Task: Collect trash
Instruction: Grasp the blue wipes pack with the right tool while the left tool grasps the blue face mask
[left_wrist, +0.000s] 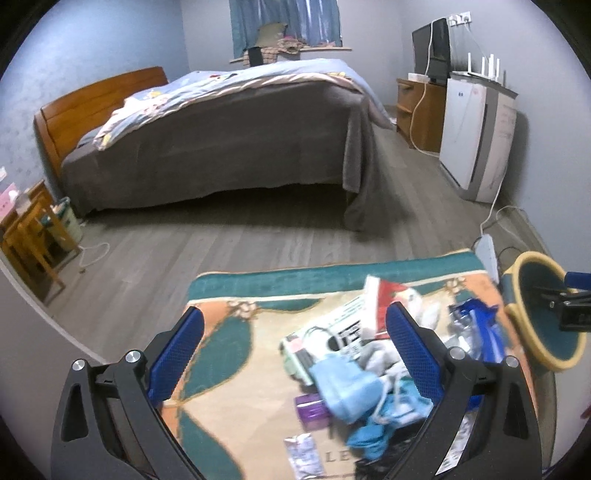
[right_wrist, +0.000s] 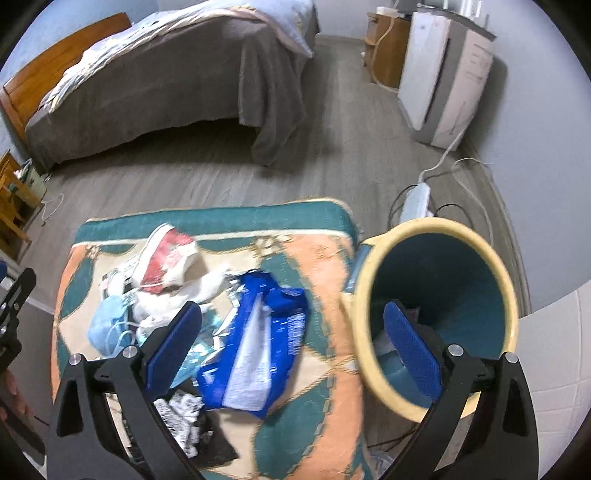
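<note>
Most of the trash: lay uncollected on the rug (right_wrist: 325, 258); judged an early stage of the task.
Pile: red-and-white wrapper (right_wrist: 168, 258), blue bag (right_wrist: 258, 343), light-blue mask (right_wrist: 105, 326), white crumpled pieces, a black-and-white printed scrap at the near edge. All were loose and partly overlapping.
More items, left view: purple packet (left_wrist: 312, 408), small silver sachet (left_wrist: 303, 454), printed paper (left_wrist: 345, 325), teal cloth-like piece beside the mask.
Bin (right_wrist: 439, 229): yellow-rimmed, teal inside, stood just beside the rug's right edge. Something pale showed low inside; too blurred to tell what it was.
Left gripper (left_wrist: 295, 350): fingers spread wide, nothing between them, poised over the pile with the mask and paper in the gap.
Right gripper (right_wrist: 293, 339): fingers wide apart, empty, one finger over the blue bag, the other in front of the bin's mouth.
Done: little that could be confirmed.
Left: nearly every piece on the rug awaited pickup and transfer to the bin.
Risk: light wrappers would likely crumple or slip in a pinch.
</note>
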